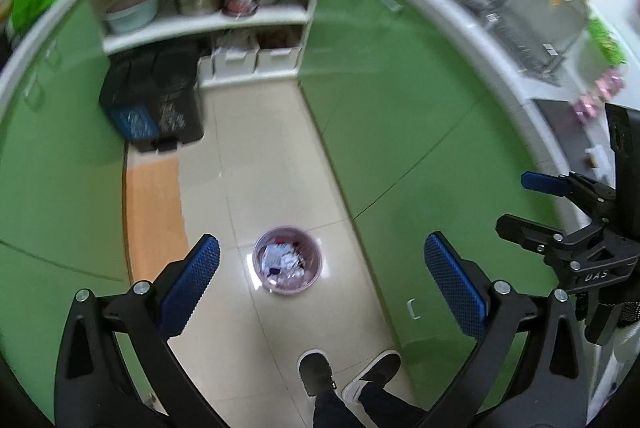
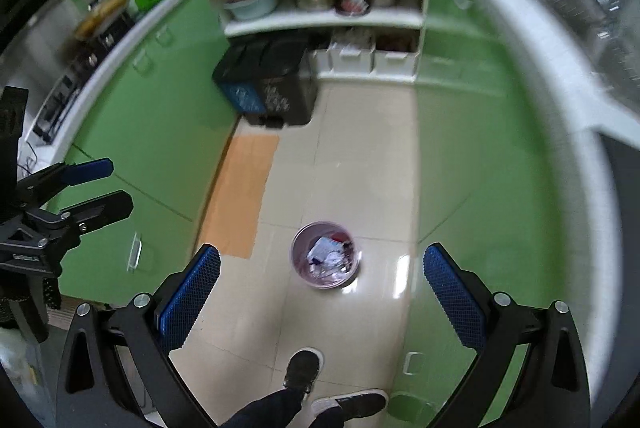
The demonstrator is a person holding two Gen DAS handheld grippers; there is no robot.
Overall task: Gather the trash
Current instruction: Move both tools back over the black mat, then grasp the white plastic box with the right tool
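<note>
A small pink waste basket [image 1: 287,259] full of crumpled paper and wrappers stands on the cream tiled floor; it also shows in the right wrist view [image 2: 327,254]. My left gripper [image 1: 320,280] is open and empty, held high above the basket. My right gripper [image 2: 320,288] is open and empty, also high above it. The right gripper shows at the right edge of the left wrist view [image 1: 556,204], and the left gripper at the left edge of the right wrist view [image 2: 88,188].
Green cabinets [image 1: 400,116] line both sides of the narrow kitchen aisle. Black sorting bins [image 1: 156,104] stand at the far end under white shelves [image 1: 208,16] with pots. An orange mat [image 1: 154,212] lies left. The person's shoes [image 1: 348,372] are below. A sink counter [image 1: 532,28] is right.
</note>
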